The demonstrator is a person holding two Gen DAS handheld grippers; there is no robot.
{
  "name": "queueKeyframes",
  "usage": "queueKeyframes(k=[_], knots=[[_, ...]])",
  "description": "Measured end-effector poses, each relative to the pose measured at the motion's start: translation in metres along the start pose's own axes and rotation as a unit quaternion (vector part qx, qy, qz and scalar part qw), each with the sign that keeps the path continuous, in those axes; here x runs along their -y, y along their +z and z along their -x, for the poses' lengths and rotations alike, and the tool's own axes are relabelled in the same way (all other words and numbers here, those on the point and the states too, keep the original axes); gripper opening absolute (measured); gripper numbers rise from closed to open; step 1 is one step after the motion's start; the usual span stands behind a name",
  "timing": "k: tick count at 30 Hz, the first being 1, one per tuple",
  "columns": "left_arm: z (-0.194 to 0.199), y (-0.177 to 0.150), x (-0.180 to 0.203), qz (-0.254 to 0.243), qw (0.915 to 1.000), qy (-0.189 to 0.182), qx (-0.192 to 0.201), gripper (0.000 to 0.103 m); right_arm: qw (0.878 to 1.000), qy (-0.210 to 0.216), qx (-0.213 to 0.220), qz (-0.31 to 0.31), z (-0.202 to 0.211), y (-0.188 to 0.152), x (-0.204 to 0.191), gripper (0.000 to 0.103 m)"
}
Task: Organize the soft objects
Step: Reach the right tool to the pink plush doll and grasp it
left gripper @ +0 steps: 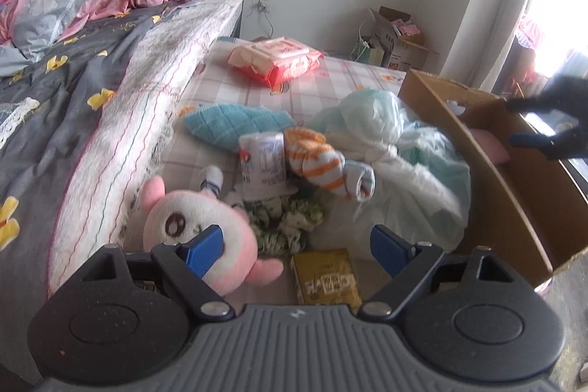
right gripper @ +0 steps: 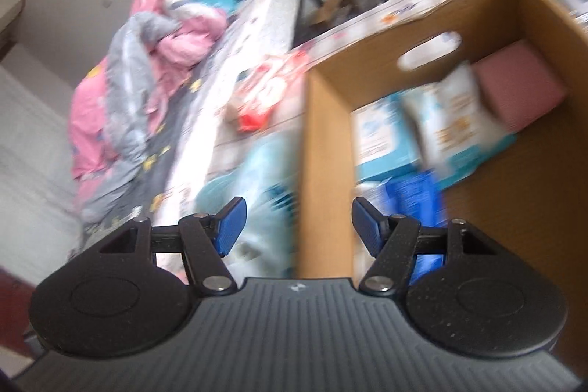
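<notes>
Nearest the left wrist camera, the left gripper (left gripper: 296, 247) hung with fingers spread and nothing between them. Pink plush toy (left gripper: 200, 234) lay just behind the left finger, partly hidden by it, ears pointing up-left toward the bed edge. Yellow packet (left gripper: 327, 276) sat between the fingers, lower down. Beyond: striped sock bundle (left gripper: 323, 160), teal cloth (left gripper: 231, 123), pale plastic bag (left gripper: 397, 149), red wipes pack (left gripper: 279, 59), all on the checked mattress (left gripper: 330, 79). Cardboard box (left gripper: 477, 149) stood to the right.

Judgement: the plush was the left gripper's nearest soft pick, needing a small shift left.

Right gripper (right gripper: 297, 226), fingers also spread and empty, hovered over the box's near wall. Only its view, though blurred, showed the box contents: a pink block (right gripper: 522, 87), a white pouch (right gripper: 452, 116), blue packs (right gripper: 415, 197). Left view showed the right gripper as a dark shape over the box rim.
</notes>
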State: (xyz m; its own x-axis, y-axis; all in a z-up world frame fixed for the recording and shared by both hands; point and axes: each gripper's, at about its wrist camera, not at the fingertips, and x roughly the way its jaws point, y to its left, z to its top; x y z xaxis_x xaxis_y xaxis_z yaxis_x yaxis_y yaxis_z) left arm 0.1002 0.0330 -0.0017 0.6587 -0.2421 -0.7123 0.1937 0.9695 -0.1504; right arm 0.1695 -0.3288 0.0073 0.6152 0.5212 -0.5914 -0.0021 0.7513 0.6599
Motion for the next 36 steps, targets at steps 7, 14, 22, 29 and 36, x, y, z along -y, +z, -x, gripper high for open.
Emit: queueKeyframes(k=[7, 14, 22, 29, 36], knots=[[0.003, -0.011, -0.006, -0.018, 0.9998, 0.009, -0.002, 0.089, 0.997, 0.068, -0.047, 0.003, -0.027, -0.024, -0.048, 0.063], [0.004, -0.014, -0.019, -0.014, 0.9994, 0.028, 0.011, 0.089, 0.99, 0.105, -0.089, 0.025, -0.061, -0.054, -0.097, 0.064], [-0.007, -0.018, -0.049, -0.004, 0.9981, 0.061, -0.007, 0.09, 0.974, 0.136, -0.183, -0.005, -0.144, -0.104, -0.127, 0.064], [-0.037, -0.016, -0.069, 0.005, 0.9975, 0.055, -0.044, 0.09, 0.968, 0.11, -0.223, -0.031, -0.204, -0.124, -0.136, 0.064], [-0.059, -0.017, -0.077, 0.033, 0.997, 0.037, -0.06, 0.09, 0.966, 0.101, -0.233, -0.039, -0.225, -0.127, -0.137, 0.065]])
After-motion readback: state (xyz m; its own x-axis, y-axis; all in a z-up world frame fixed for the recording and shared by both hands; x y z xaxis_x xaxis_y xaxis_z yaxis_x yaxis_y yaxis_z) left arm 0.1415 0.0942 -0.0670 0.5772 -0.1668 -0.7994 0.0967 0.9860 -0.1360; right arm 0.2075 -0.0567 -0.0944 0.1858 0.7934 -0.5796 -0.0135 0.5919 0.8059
